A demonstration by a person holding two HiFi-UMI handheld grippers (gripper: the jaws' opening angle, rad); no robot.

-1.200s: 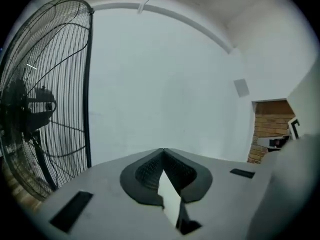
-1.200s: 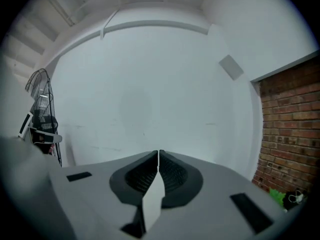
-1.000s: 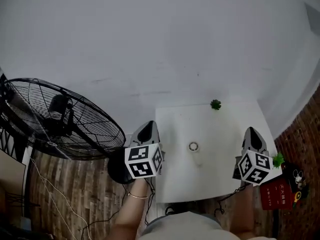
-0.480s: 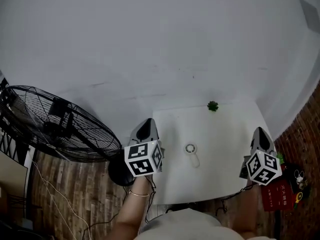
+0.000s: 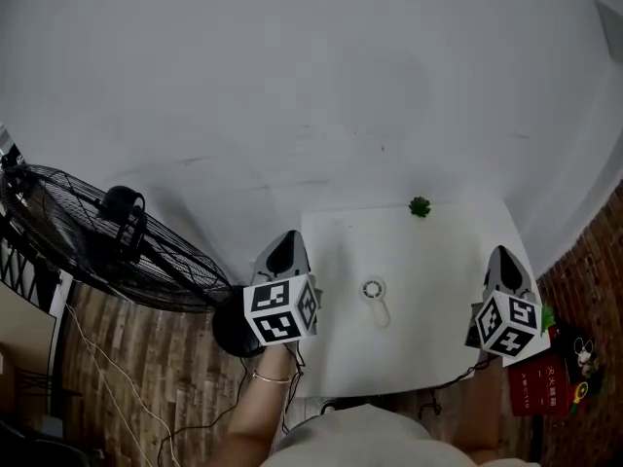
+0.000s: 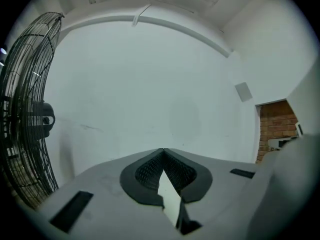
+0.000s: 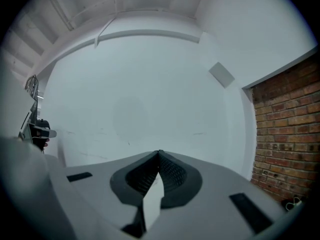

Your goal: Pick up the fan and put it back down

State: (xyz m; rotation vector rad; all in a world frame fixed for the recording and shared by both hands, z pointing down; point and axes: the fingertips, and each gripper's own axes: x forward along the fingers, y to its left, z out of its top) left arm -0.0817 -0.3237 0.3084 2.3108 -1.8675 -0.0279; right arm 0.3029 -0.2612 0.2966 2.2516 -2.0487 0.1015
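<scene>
On the white table [image 5: 438, 261], near its middle: one small hand fan [image 5: 375, 295], lying flat, round head towards the wall and handle towards me. It was clear of both grippers.

- Left gripper [image 5: 283, 249]: held over the table's left edge, well apart from the small fan. Its own view showed the jaws together at the tips with nothing between them, pointing at bare wall.
- Right gripper [image 5: 506, 261]: held at the table's right edge, also well apart from the fan, jaws likewise closed on nothing.
- Small green plant [image 5: 420, 205]: at the table's far edge.
- Large floor fan [image 5: 97, 251]: standing on the wooden floor to the left, with a black wire cage.

Step in hand, by my judgement: none that I could fix. A fan resting on the table between two empty grippers suited both a fan waiting to be lifted and one already set back down. So I logged no next move.
</scene>
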